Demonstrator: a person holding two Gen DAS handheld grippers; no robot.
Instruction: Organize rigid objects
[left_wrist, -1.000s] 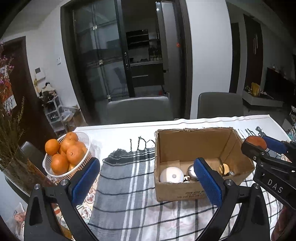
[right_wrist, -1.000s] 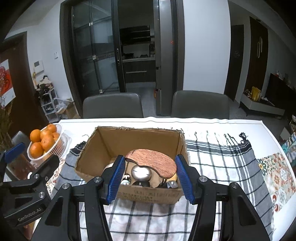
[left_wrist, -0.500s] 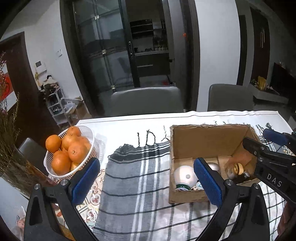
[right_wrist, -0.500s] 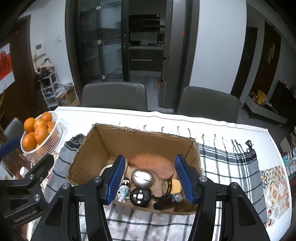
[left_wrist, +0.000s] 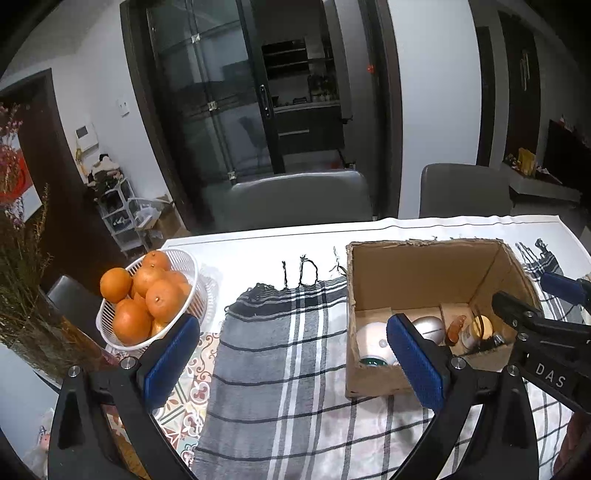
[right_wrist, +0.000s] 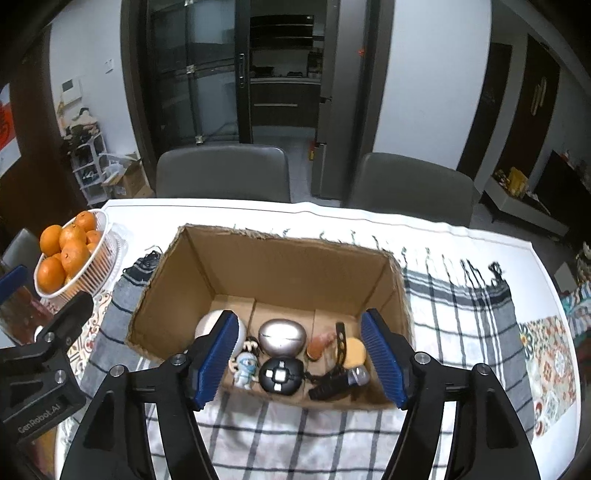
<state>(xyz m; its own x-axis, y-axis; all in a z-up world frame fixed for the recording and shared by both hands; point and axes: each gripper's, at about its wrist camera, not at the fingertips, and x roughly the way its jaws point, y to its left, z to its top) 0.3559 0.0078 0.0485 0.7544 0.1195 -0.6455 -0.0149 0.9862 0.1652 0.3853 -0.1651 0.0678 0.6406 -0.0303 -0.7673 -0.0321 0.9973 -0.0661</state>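
An open cardboard box (right_wrist: 280, 266) stands on the checked cloth and also shows in the left wrist view (left_wrist: 424, 273). It holds several small things: a silver oval piece (right_wrist: 282, 336), a white round piece (right_wrist: 207, 325), a small figurine (right_wrist: 245, 369), a black round gadget (right_wrist: 280, 374), a brown wooden piece (right_wrist: 320, 345) and a black tool (right_wrist: 332, 386). My right gripper (right_wrist: 301, 360) is open and empty above the box's near side. My left gripper (left_wrist: 291, 365) is open and empty over the cloth, left of the box.
A white basket of oranges (left_wrist: 147, 295) stands at the table's left end and also shows in the right wrist view (right_wrist: 70, 254). Dried flowers (left_wrist: 22, 280) are at the far left. Two grey chairs (right_wrist: 221, 173) stand behind the table. A patterned mat (right_wrist: 550, 362) lies at the right.
My right gripper let the brown wooden piece go into the box, opened wider and drew back and up. My left gripper shifted so the box sits further right in its view.
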